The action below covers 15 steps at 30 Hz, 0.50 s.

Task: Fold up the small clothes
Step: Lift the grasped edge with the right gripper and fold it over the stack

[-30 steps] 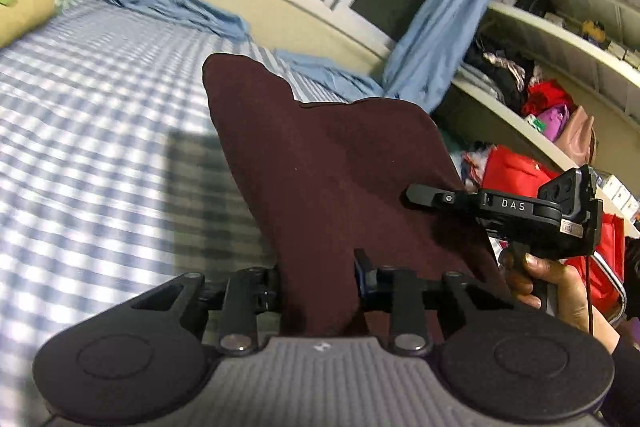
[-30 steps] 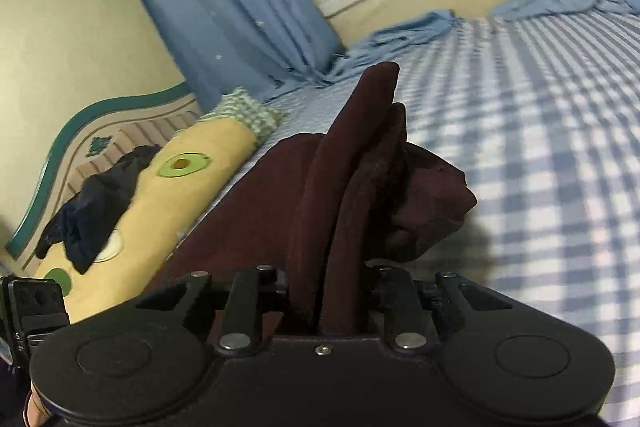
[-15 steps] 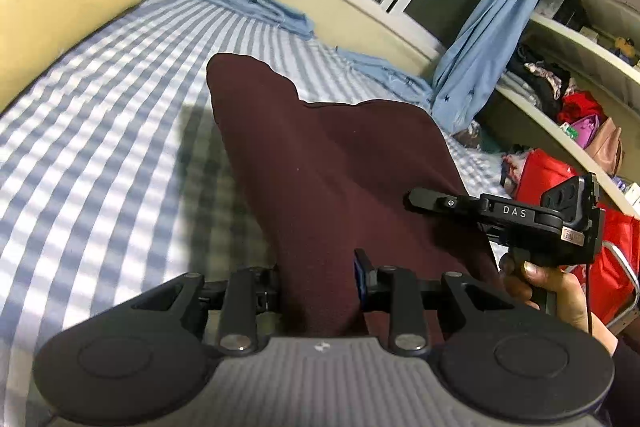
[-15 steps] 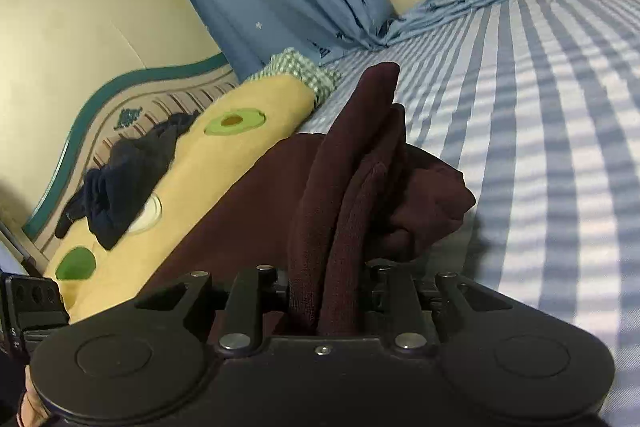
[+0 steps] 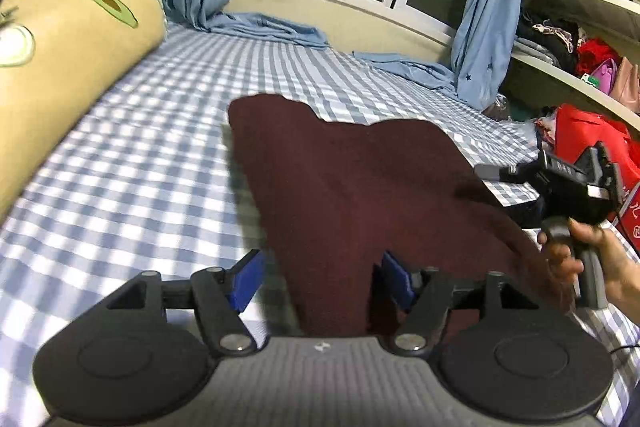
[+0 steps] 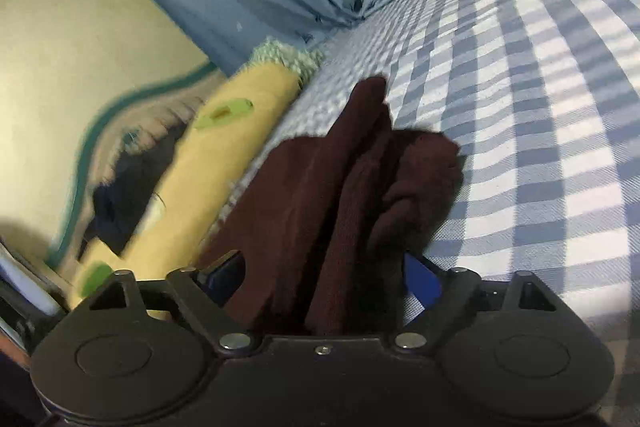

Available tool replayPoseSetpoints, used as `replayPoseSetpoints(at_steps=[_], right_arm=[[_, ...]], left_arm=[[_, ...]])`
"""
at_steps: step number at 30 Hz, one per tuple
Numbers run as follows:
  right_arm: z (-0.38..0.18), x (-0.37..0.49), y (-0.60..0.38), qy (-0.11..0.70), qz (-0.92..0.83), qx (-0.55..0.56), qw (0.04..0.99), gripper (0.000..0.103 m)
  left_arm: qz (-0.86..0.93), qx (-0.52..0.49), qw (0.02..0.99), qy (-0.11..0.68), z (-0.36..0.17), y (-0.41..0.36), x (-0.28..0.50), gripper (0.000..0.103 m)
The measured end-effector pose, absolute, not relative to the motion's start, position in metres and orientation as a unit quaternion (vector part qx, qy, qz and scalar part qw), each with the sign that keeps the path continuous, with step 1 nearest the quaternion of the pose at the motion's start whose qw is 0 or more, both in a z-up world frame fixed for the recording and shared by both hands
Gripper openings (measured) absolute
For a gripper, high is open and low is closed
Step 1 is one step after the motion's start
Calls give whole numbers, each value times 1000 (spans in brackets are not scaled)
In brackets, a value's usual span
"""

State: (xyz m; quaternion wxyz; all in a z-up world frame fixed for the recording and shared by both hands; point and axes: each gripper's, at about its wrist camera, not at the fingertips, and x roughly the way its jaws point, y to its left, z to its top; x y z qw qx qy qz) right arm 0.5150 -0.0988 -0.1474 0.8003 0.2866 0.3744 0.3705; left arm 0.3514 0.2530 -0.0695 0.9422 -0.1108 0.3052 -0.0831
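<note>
On the blue checked bedsheet (image 5: 152, 155), beside the yellow avocado-print pillow (image 5: 60, 67), the left gripper (image 5: 320, 277) is opening its jaws, the maroon garment (image 5: 360, 187) lying loose between its blue pads. Further right, the right gripper (image 6: 320, 277) is also opening its jaws around the garment's bunched edge.
</note>
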Motion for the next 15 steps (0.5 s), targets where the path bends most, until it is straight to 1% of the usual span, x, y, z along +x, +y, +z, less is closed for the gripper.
replayPoseSetpoints(at_steps=[2, 4, 6, 8, 10, 11, 12, 13, 15], right_arm=[[-155, 526, -114, 370, 361, 339, 786, 90], [-165, 543, -124, 368, 354, 392, 765, 85], [-171, 558, -128, 361, 347, 426, 753, 84], [-173, 574, -124, 366, 349, 436, 745, 84], [-168, 585, -116, 369, 352, 422, 750, 76], [-164, 589, -112, 374, 350, 406, 757, 56], [-156, 592, -108, 379, 346, 370, 774, 32], [-146, 591, -106, 371, 348, 330, 795, 31], [-133, 586, -104, 352, 357, 287, 817, 21]], left_arm=[[-75, -110, 945, 300, -60, 257, 340, 70], [-67, -110, 947, 293, -52, 262, 332, 70], [-63, -117, 950, 284, -45, 266, 326, 70], [-67, -127, 949, 282, -40, 270, 325, 70], [-62, -131, 949, 279, -36, 270, 326, 70], [-62, -130, 950, 278, -36, 270, 327, 70], [-62, -130, 950, 277, -34, 269, 328, 70], [-62, -131, 950, 276, -34, 269, 328, 70], [-68, -130, 950, 275, -33, 265, 329, 70]])
